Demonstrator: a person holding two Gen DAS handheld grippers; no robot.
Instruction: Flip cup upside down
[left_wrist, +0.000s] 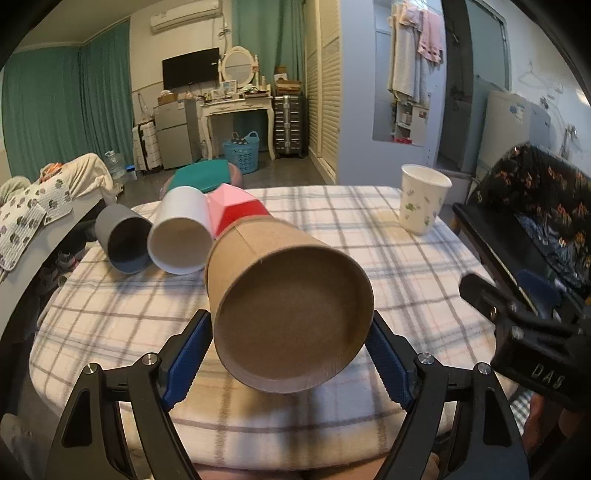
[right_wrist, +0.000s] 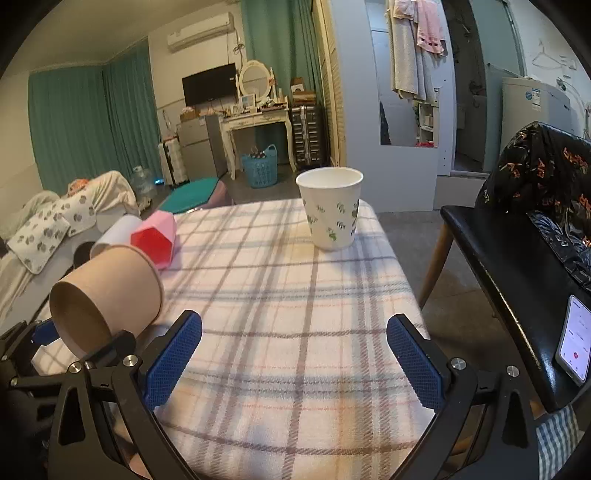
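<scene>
The brown cup (left_wrist: 291, 314) is in my left tool (left_wrist: 290, 360), held on its side above the near part of the desk (left_wrist: 406, 266), its open mouth turned straight back at my left camera. Both blue pads (left_wrist: 184, 363) press against its wall, one on each side near the rim, so the left tool is clamped on the cup. From my right camera the same brown cup (right_wrist: 107, 291) hangs at the left edge of the desk, tilted, mouth toward me.

My right tool (right_wrist: 293, 363) hovers over the near middle of the desk with its pads (right_wrist: 173, 360) spread wide and nothing between them but plaid cloth.

Behind the brown cup, along the far left edge, three more things lie on their sides: a pink and red faceted cup (left_wrist: 236, 210) just past it, a white cup (left_wrist: 181, 236) beside that, and a grey cup (left_wrist: 123, 240) furthest left, touching the white one. Their mouths face me too.

Over at the far right corner a paper cup with green flower print (right_wrist: 330, 208) stands upright, mouth up, well apart from the others.

To the right of the desk sits a black chair (right_wrist: 498, 258) with a dark patterned cloth (right_wrist: 543, 173) over its back, and a phone (right_wrist: 574, 345) lies on the seat, screen lit.
</scene>
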